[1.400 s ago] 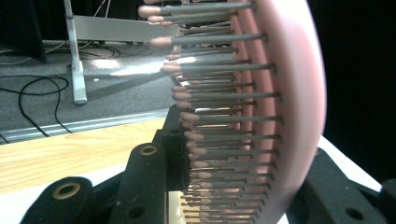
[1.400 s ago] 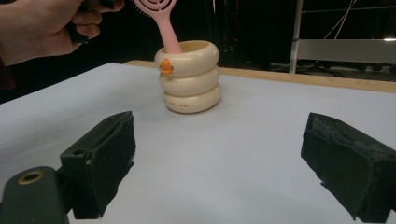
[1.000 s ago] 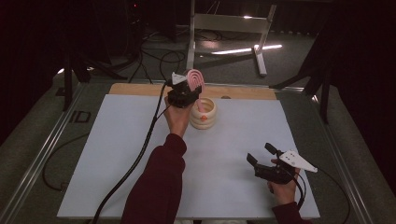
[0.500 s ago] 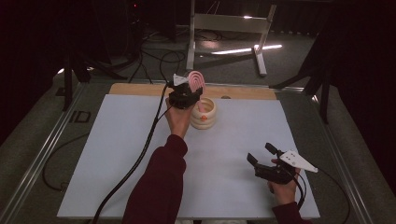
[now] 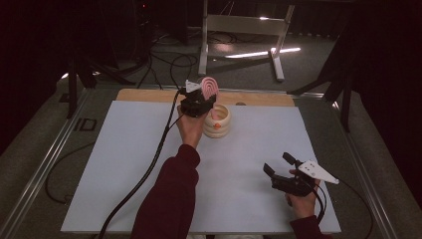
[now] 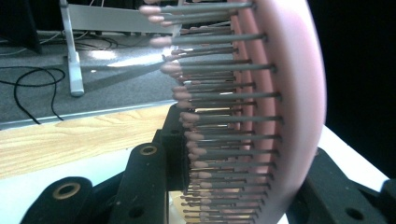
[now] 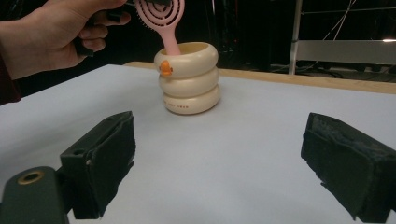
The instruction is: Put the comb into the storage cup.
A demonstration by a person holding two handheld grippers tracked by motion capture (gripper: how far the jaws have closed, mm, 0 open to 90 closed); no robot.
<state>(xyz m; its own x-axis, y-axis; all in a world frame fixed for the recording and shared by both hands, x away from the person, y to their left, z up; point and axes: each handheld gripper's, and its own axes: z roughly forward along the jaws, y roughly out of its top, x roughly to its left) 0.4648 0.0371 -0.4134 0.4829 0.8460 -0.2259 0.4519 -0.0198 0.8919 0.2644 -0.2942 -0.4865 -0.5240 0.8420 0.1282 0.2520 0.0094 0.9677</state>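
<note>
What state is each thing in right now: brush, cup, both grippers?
Pink hairbrush: upright, head gripped, handle down inside the holder.
Cream ringed holder: upright on the white mat.
Left gripper: shut on the hairbrush.
Right gripper: open, fingers empty, apart from the holder.

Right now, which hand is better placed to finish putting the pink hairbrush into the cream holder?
Left. Its gripper grips the pink hairbrush, handle already inside the cream ringed holder. The right gripper waits open, apart.
</note>
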